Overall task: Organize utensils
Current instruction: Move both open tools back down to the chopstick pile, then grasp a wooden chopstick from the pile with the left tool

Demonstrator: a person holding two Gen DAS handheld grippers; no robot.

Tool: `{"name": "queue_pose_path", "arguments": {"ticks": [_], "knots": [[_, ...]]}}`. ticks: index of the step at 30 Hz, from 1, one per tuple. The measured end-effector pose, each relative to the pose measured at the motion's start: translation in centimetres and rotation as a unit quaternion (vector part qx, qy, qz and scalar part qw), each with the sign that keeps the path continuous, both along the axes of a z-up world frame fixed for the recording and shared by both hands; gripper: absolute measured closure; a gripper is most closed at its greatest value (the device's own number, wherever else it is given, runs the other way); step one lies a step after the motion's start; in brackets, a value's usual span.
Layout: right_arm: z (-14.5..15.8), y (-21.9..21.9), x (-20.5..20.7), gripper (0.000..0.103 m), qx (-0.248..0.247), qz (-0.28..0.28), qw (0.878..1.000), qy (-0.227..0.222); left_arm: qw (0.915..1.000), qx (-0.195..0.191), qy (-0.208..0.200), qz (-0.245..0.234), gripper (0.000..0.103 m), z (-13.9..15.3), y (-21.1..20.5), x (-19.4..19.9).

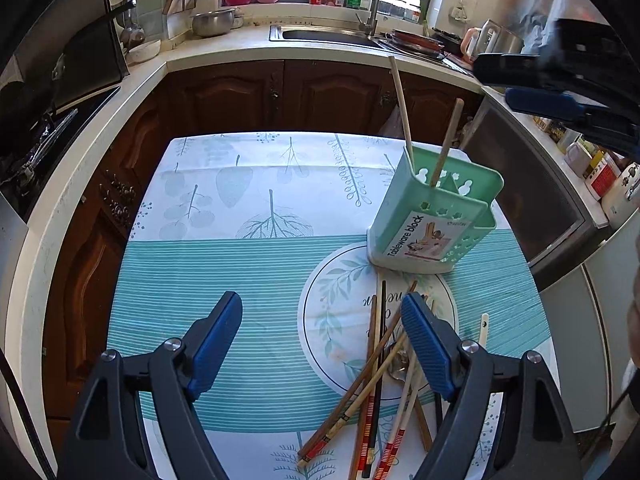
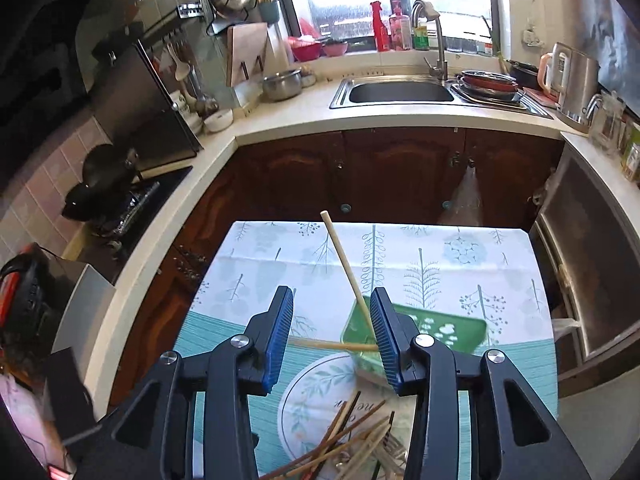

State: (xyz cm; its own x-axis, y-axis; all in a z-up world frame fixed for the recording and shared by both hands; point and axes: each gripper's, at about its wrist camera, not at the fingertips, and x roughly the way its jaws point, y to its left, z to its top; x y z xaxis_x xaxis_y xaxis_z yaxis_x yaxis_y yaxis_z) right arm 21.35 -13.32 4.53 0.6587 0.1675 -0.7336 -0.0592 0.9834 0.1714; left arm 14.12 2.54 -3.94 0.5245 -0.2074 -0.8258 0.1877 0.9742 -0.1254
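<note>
Left wrist | kitchen, leaf-print tablecloth (image 1: pixel 248 216) | sink (image 1: pixel 324 34) behind | left tool (image 1: pixel 322 344) & right tool (image 2: pixel 331 340) released

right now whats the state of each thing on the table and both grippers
left gripper: open, holding nothing
right gripper: open, above the holder
green utensil holder: upright, two chopsticks standing tilted inside
light chopstick: in the holder, leaning
brown chopstick: in the holder, leaning
utensil pile: loose, crossed on the tablecloth
tablecloth: spread flat
</note>
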Motion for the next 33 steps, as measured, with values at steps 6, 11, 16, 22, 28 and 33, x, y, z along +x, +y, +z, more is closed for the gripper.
{"name": "queue_pose_path", "arguments": {"ticks": [6,11,16,22,28,33], "knots": [[1.1,-1.8,-5.1,0.062,0.042,0.007,0.999,-0.021,1.0,0.008,-0.002,0.001,0.023,-0.4,0.1,-0.7],[-0.7,-3.0,-8.9,0.062,0.063,-0.001,0.998,-0.005,1.0,0.009,0.004,0.004,0.023,-1.0,0.7,-0.9],[-4.8,-3.8,-12.1,0.062,0.055,-0.018,0.998,0.033,0.9999,0.01,0.011,-0.002,0.023,-2.1,0.8,-1.6],[-9.1,-4.3,-14.8,0.062,0.043,-0.015,0.997,0.062,0.9988,0.012,0.04,-0.027,0.034,-4.6,0.2,-2.1],[-13.5,-5.3,-15.7,0.063,0.047,-0.022,0.994,0.094,0.9925,-0.005,0.092,-0.08,0.062,-8.0,-0.8,-2.1],[-17.3,-5.6,-15.1,0.071,0.076,-0.017,0.989,0.13,0.9829,-0.029,0.137,-0.12,0.081,-10.2,-1.6,-1.0]]}}
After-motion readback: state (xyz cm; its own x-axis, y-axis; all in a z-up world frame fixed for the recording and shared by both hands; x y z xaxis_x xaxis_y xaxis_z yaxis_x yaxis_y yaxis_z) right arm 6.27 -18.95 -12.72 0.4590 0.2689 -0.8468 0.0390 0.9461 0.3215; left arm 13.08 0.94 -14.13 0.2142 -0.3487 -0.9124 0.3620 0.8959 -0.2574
